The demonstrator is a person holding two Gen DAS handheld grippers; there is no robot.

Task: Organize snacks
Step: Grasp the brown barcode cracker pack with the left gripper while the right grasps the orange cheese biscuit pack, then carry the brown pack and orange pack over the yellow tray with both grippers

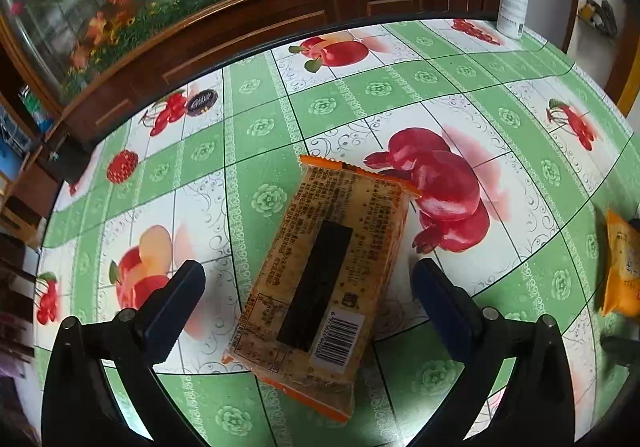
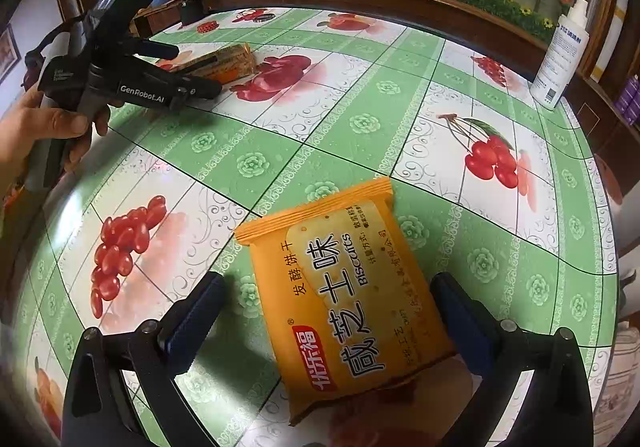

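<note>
Altogether two snack packs (image 1: 320, 287) (image 2: 352, 307) (one per claw), left claw (image 1: 308, 279) and right claw (image 2: 328, 299) both released, one bottle (image 2: 560, 59).

Home: oilcloth table (image 1: 360, 95), wooden cabinet (image 1: 248, 31)

Orange biscuit packet (image 2: 352, 299), right wrist view: large characters "咸芝士味" run along its face, with "Biscuits" in Latin letters and "发酵饼干" beside them; a red badge near one end reads "优乐福". Smaller print on the packet is too fine to read. Left gripper (image 2: 192, 67), same view: white lettering "GenRobot.AI" on its black side. Clear cracker packet (image 1: 320, 279), left wrist view: dense printed text and a barcode label, digits illegible. White bottle (image 2: 562, 55): a label with blue print, unreadable. Round dark sticker (image 1: 202, 102) on the tablecloth (image 1: 400, 87): script lettering, not legible.
</note>
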